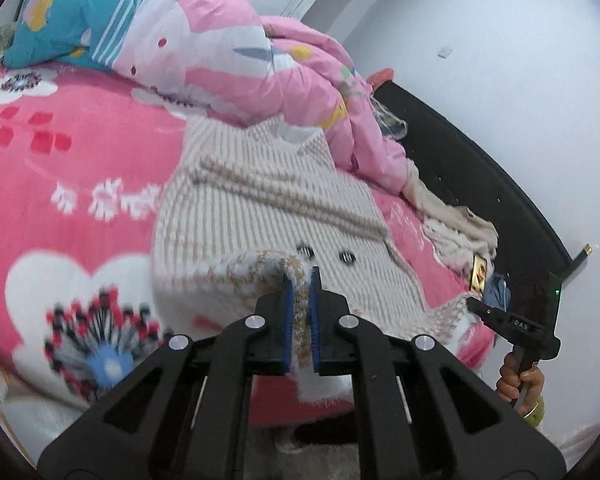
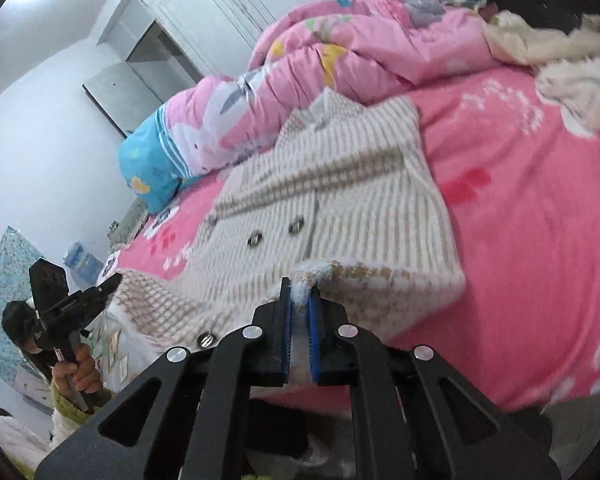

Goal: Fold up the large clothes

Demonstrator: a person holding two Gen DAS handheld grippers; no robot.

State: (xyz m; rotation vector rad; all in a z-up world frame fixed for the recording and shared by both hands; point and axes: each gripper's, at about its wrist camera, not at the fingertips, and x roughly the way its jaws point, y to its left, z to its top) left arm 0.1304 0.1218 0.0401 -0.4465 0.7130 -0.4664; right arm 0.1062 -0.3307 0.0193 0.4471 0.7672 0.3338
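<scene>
A cream and beige ribbed knit coat (image 1: pixel 260 200) with dark buttons lies spread on the pink bed, collar toward the quilt. My left gripper (image 1: pixel 300 280) is shut on the coat's fuzzy hem, the fabric pinched between its blue pads. My right gripper (image 2: pixel 299 292) is shut on the hem at the other corner of the coat (image 2: pixel 332 184). Each gripper shows in the other's view: the right one at the far right (image 1: pixel 500 316), the left one at the far left (image 2: pixel 84 300), both touching the hem.
A pink flowered bedsheet (image 1: pixel 60 168) covers the bed. A bunched pink quilt (image 1: pixel 228 64) and a blue pillow (image 1: pixel 68 8) lie behind the coat. More pale clothes (image 2: pixel 572 72) are heaped near the dark headboard (image 1: pixel 480 168). White walls and a wardrobe (image 2: pixel 204 8) stand beyond.
</scene>
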